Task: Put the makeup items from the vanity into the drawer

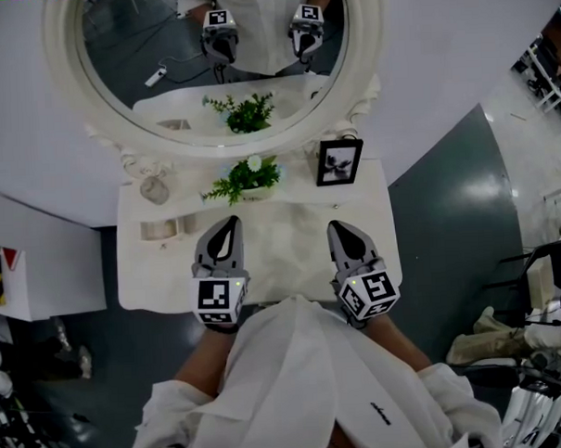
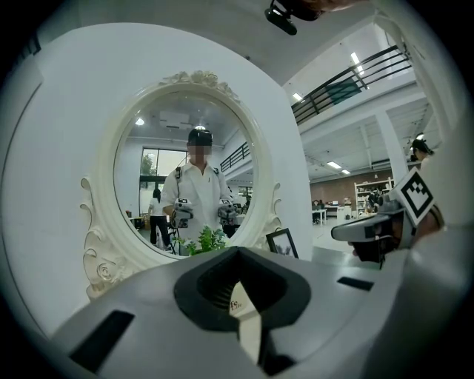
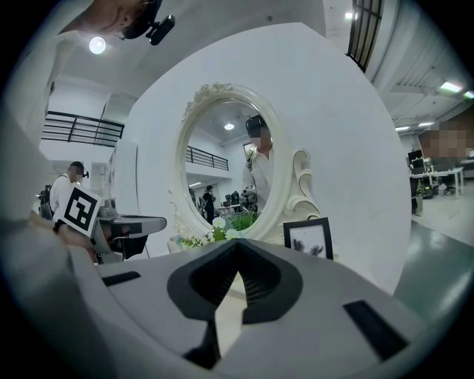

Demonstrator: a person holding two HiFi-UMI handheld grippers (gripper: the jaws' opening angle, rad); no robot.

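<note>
Past the white shirt [image 1: 296, 376], left gripper [image 1: 229, 222] and right gripper [image 1: 337, 229] hover clenched, empty. Small jars [image 1: 160, 229], ten o'clock of the left gripper, look light and slippery: grip their sides.

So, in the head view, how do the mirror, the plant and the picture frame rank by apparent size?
1. Mirror, by far the largest.
2. Plant, spreading wider than the frame.
3. Picture frame, close to the plant in height, so that pair is a near call.
</note>
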